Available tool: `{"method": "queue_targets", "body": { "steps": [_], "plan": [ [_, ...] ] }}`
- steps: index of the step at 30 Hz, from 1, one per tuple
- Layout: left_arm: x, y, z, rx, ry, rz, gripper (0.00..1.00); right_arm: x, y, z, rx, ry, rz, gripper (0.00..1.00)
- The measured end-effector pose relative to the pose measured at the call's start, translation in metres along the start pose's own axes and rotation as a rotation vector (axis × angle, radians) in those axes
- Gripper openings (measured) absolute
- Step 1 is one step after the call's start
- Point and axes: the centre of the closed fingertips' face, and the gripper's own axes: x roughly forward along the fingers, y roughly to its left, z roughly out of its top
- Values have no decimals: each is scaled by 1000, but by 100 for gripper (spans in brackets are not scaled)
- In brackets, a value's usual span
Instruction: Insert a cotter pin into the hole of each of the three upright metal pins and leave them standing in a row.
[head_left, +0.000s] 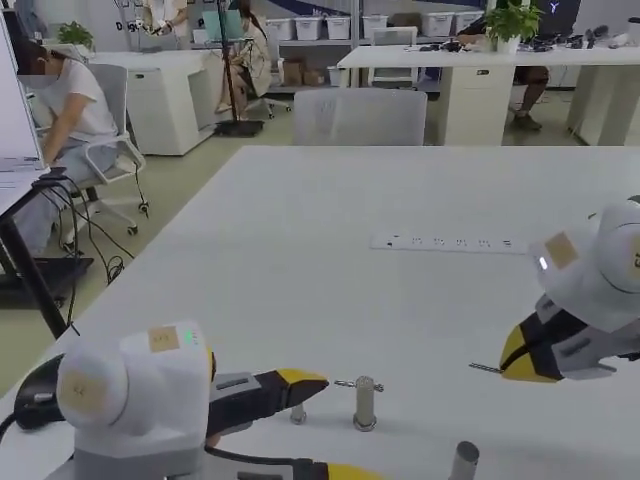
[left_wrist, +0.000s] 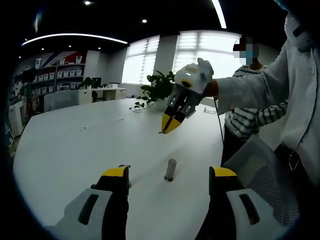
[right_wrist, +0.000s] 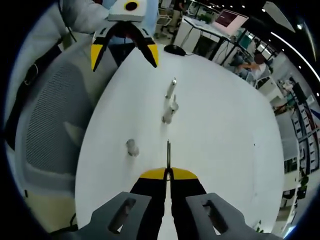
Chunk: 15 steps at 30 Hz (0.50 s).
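Metal pins (head_left: 365, 402) stand upright, three of them, on the near part of the white workbench (head_left: 300, 250). The left gripper (right_wrist: 125, 60) hovers low over the bench with its jaws spread wide and holding nothing. In the left gripper view the bare pin (left_wrist: 171, 170) stands just ahead, between the two jaws and touching neither.

The right gripper (head_left: 508, 366) hangs in the air, well apart from the pins and tilted nose-down toward them. Its jaws are clenched on a cotter pin (right_wrist: 168, 150) that juts straight out from the tips.

Of the other two uprights, the middle pin (right_wrist: 170, 114) clearly carries a fitted cotter pin (head_left: 345, 383) through its head. The far pin (right_wrist: 171, 89) looks fitted too, though it is too small to be sure.

By my reading the last insertion is in hand. The next move calls for the left jaws to close on the bare pin and steady it. The held cotter pin must then be lined up with the hole and pushed straight through — a skewed push could tip the pin over.
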Motion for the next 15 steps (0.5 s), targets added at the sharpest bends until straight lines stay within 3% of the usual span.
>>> {"method": "queue_targets", "body": {
  "steps": [9,15],
  "plan": [
    [17,-6,5,-26,-2,1,58,-5,12,32,-75,-60,-82,3],
    [25,-9,6,-57,-4,7,54,-4,21,42,-109,-82,-134,3]
  ]
}}
